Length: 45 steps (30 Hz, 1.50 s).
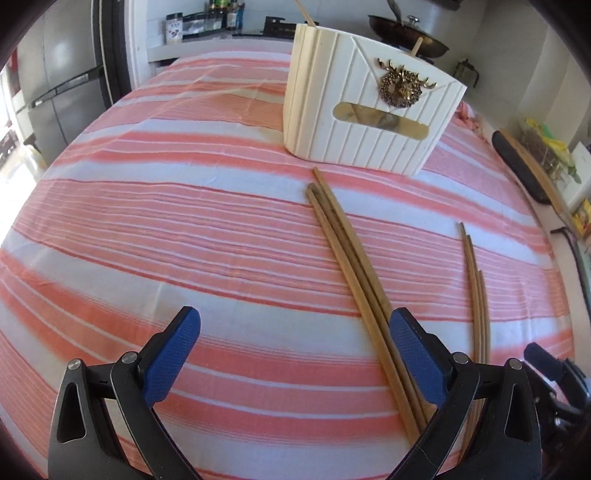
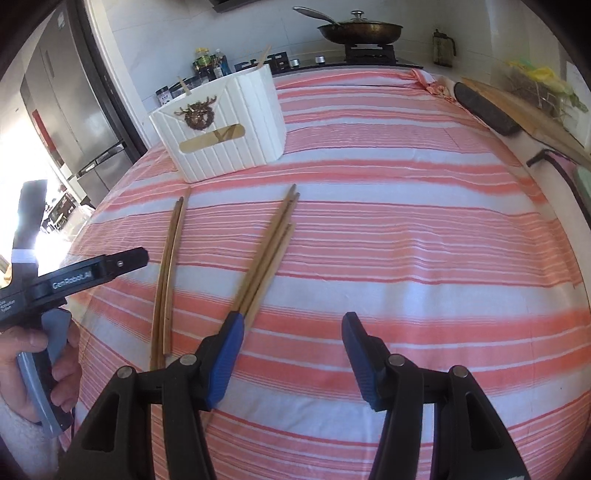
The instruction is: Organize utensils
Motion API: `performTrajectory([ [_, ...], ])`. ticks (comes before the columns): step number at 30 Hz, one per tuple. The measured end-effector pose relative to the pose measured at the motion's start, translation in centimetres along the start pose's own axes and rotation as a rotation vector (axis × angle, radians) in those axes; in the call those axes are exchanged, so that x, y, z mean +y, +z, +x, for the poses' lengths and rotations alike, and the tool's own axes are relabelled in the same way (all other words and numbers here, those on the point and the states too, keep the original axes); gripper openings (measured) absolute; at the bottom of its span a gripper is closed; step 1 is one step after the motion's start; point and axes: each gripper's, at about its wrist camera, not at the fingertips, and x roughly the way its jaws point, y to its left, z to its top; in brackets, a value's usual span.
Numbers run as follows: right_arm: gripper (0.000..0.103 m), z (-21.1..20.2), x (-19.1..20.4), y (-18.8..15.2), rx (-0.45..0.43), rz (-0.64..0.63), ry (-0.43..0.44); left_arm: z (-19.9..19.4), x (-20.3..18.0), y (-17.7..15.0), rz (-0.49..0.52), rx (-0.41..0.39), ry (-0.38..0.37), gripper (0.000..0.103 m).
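Note:
A white ribbed utensil holder [image 1: 369,107] with a gold deer ornament stands on the striped cloth; it also shows in the right wrist view [image 2: 225,129], with chopstick tips poking out of its top. A bundle of three wooden chopsticks [image 1: 347,251] lies in front of it, running under my left gripper's right finger. A second bundle [image 1: 478,291] lies further right. In the right wrist view the two bundles are the left one [image 2: 168,273] and the middle one [image 2: 269,251]. My left gripper [image 1: 295,328] is open and empty. My right gripper [image 2: 293,328] is open and empty, its left finger over the middle bundle's near ends.
The pink-and-white striped cloth [image 2: 406,258] covers the table. A black-edged wooden board [image 2: 491,110] lies at the right edge. A stove with a pan [image 2: 360,31] and bottles [image 2: 207,66] stand behind. A fridge [image 2: 70,110] is at the left.

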Motion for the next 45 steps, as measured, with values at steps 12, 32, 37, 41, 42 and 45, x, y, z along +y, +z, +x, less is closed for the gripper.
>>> performTrajectory([
  [12,0.056,2.3,2.5,-0.6,0.036,-0.174,-0.166,0.6,0.3,-1.2,0.054,-0.008,0.116,0.102],
  [32,0.055,1.0,2.1,-1.7,0.041,-0.191,-0.196,0.0,-0.1,-1.7,-0.043,0.002,0.144,0.097],
  [37,0.028,1.1,3.3,-1.8,0.036,-0.223,-0.182,-0.3,-1.4,-1.7,-0.006,-0.002,0.154,0.083],
  [41,0.028,0.9,2.8,-2.0,0.031,-0.199,-0.169,-1.2,-0.7,-2.0,-0.035,0.007,0.08,0.085],
  [42,0.028,0.7,2.6,-2.1,0.03,-0.199,-0.174,-1.4,-0.4,-2.0,-0.057,0.003,0.054,0.086],
  [45,0.028,0.5,2.0,-2.3,0.024,-0.192,-0.178,-1.8,-0.5,-2.1,-0.093,-0.003,-0.003,0.092],
])
